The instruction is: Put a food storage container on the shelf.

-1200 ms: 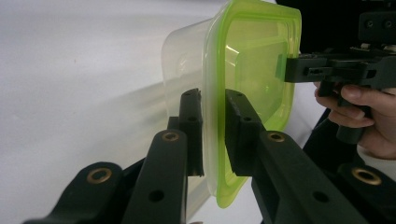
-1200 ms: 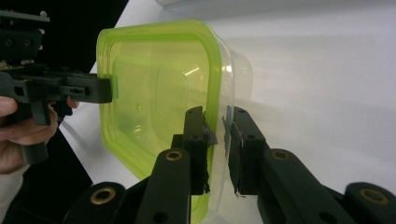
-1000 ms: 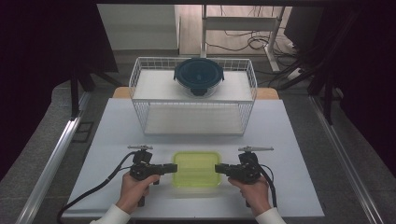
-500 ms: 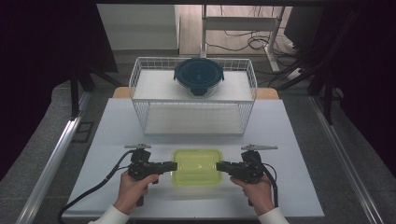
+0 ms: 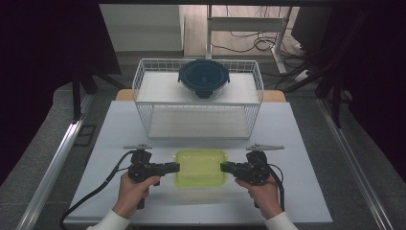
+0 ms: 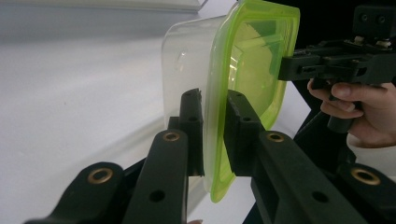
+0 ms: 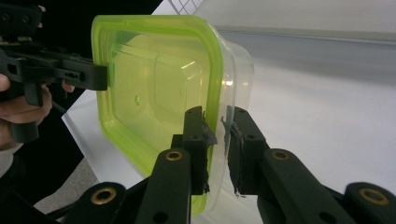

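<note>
The green-lidded container (image 5: 200,167) is being gripped from both sides right now, so starting at the tongs: the left tongs (image 6: 212,135) are being clamped onto the lid's rim at one short end, one jaw on the clear tub side and the other on the lime-green lid side, with the rim pinched between the pads. Same deal on the other end, where the right tongs (image 7: 217,140) are being pressed together on the opposite rim, lid edge and clear wall caught between them. In each gripper view the far tongs are being seen biting the other end of the lid.

From the high view, the container is being held level between the two tongs, lid up, at the near middle of the white worktop (image 5: 306,158). Whether it is being lifted off the surface or resting on it can't be told. The left hand (image 5: 134,189) and right hand (image 5: 258,189) are being wrapped around the handles, with a black cable (image 5: 95,191) being trailed off the left one.

Further back, a white wire basket (image 5: 143,96) is being seen at the far side of the worktop, well apart from the container, with a round dark-blue lidded bowl (image 5: 203,79) being carried on its top.
</note>
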Demonstrator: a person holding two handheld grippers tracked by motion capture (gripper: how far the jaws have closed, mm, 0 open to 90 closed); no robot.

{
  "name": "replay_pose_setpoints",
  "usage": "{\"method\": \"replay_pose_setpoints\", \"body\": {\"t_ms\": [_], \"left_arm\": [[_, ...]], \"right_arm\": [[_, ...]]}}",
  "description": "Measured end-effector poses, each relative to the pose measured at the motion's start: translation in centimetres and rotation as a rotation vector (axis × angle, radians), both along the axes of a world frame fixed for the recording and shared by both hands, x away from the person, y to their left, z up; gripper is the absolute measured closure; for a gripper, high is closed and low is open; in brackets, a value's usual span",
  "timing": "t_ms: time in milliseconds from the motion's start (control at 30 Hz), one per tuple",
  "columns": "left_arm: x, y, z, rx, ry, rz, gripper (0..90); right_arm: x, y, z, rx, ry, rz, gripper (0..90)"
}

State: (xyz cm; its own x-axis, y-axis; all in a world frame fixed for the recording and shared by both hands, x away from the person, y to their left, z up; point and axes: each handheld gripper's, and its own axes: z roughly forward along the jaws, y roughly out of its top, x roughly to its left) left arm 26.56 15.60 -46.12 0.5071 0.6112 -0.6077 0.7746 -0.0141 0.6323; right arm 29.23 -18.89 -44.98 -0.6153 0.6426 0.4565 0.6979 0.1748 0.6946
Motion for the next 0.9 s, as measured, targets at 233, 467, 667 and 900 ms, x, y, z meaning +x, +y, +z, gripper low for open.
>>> {"method": "replay_pose_setpoints", "body": {"t_ms": [233, 467, 667, 900], "left_arm": [[0.2, 0.0, 1.0, 0.008, -0.018, 0.004, 79.8], [1.6, 0.5, 2.6, 0.006, -0.035, 0.002, 79.8], [2.6, 1.1, 4.0, -0.003, -0.051, 0.004, 80.0], [3.2, 1.1, 5.7, -0.009, -0.08, 0.002, 80.1]], "right_arm": [[0.4, 0.0, 0.6, 0.009, 0.002, 0.006, 77.6], [1.5, 0.1, 2.0, 0.033, -0.01, 0.009, 77.6], [2.6, 0.6, 3.6, 0.053, -0.026, 0.016, 77.5], [3.2, 0.6, 5.4, 0.06, -0.056, 0.01, 77.6]]}}
